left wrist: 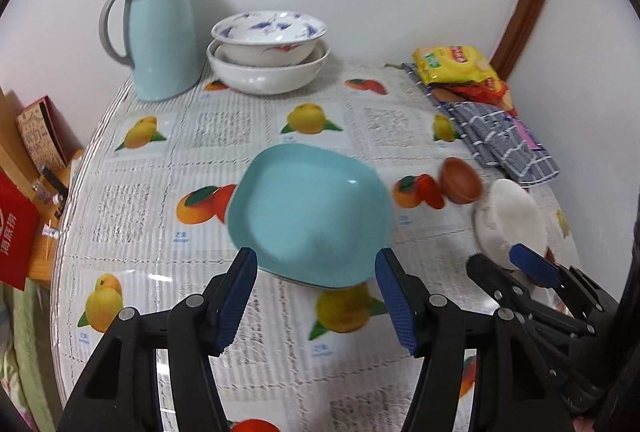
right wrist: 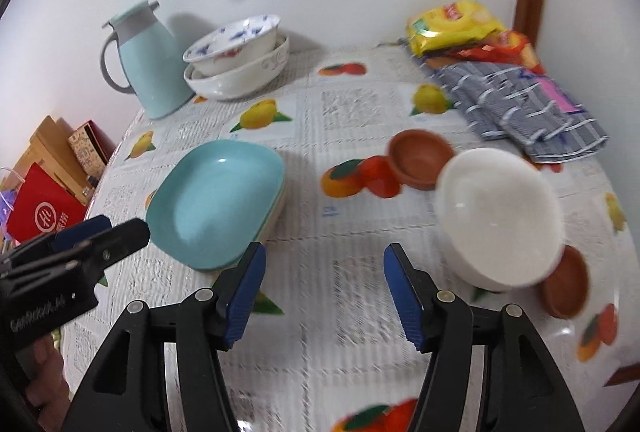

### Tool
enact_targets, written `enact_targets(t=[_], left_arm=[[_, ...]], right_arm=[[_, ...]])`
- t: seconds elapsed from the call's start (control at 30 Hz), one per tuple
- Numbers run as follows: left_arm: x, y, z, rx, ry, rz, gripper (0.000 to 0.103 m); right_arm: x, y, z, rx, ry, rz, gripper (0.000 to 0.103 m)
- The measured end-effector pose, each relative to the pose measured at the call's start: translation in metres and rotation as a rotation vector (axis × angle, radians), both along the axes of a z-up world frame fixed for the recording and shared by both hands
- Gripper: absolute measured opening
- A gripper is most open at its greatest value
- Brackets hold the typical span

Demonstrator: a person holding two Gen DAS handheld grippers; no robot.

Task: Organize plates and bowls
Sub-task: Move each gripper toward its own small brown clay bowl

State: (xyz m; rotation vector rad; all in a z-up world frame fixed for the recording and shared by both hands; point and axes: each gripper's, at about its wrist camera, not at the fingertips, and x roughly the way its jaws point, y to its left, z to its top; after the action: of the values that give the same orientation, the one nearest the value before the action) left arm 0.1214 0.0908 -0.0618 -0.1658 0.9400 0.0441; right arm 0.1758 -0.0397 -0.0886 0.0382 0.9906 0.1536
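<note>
- Left wrist view: the left gripper [left wrist: 316, 264] has its jaws apart with nothing between them. The teal plate [left wrist: 308, 216] lies on the table [left wrist: 160, 232] just beyond the fingertips, at 12 o'clock from them. A paler rim shows under its near edge, so it appears to rest on a second plate.
- At 11 o'clock, against the wall, two large bowls [left wrist: 268, 48] sit nested, just beside a pale blue jug [left wrist: 160, 32].
- At 3 o'clock the right gripper [left wrist: 516, 260] is near a white bowl [left wrist: 508, 220]. A brown bowl [left wrist: 460, 180] sits just behind it. Whether the white bowl touches that gripper cannot be told from this view.
- Right wrist view: the right gripper [right wrist: 324, 268] has its jaws apart and empty. The white bowl [right wrist: 500, 216] stands at 2 o'clock from the fingertips, clear of them.
- One brown bowl [right wrist: 420, 156] lies at 1 o'clock, and a second brown bowl [right wrist: 566, 282] at 3 o'clock, touching or partly under the white bowl.
- The teal plate [right wrist: 216, 196] is at 10 o'clock. The left gripper [right wrist: 104, 232] is just beside its left edge.
- Task status, as a judgement: the plates are stacked and the large bowls nested. The white bowl and the two brown bowls remain ungrouped. Remaining work: nest or gather these three.
</note>
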Motion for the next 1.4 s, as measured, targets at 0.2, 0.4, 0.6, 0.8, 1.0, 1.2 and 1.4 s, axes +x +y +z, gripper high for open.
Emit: enact_targets(t=[0.2,0.4,0.6,0.8,1.0,1.2,1.4], left_arm=[[-0.013,-0.024,0.016,0.004,-0.043,-0.032,0.059],[-0.024,-0.052,0.024,0.021,-0.083,-0.054,0.059],[-0.025,-0.075,0.029,-0.001,-0.097,-0.081,0.059],[-0.017,-0.091,0.025,-0.023,-0.070,-0.115,0.059],[-0.003,-0.096,0.012,-0.050,-0.048,-0.117,0.059],[0.015,-0.101,0.001,-0.048,-0.031,-0.131,0.059],[0.036,-0.103,-0.008,-0.028,-0.008,-0.135,0.060]], right_arm=[[-0.035,-0.029,0.029,-0.024,-0.060,-0.039,0.071],[-0.061,-0.077,0.044,0.029,-0.050,-0.140,0.072],[-0.078,-0.115,0.051,-0.071,-0.046,-0.217,0.072],[-0.085,-0.151,0.045,0.005,-0.005,-0.253,0.072],[-0.088,-0.172,0.032,-0.035,-0.001,-0.278,0.072],[-0.079,-0.190,0.015,-0.037,0.018,-0.316,0.072],[-0.063,-0.203,-0.001,-0.037,0.029,-0.342,0.071]])
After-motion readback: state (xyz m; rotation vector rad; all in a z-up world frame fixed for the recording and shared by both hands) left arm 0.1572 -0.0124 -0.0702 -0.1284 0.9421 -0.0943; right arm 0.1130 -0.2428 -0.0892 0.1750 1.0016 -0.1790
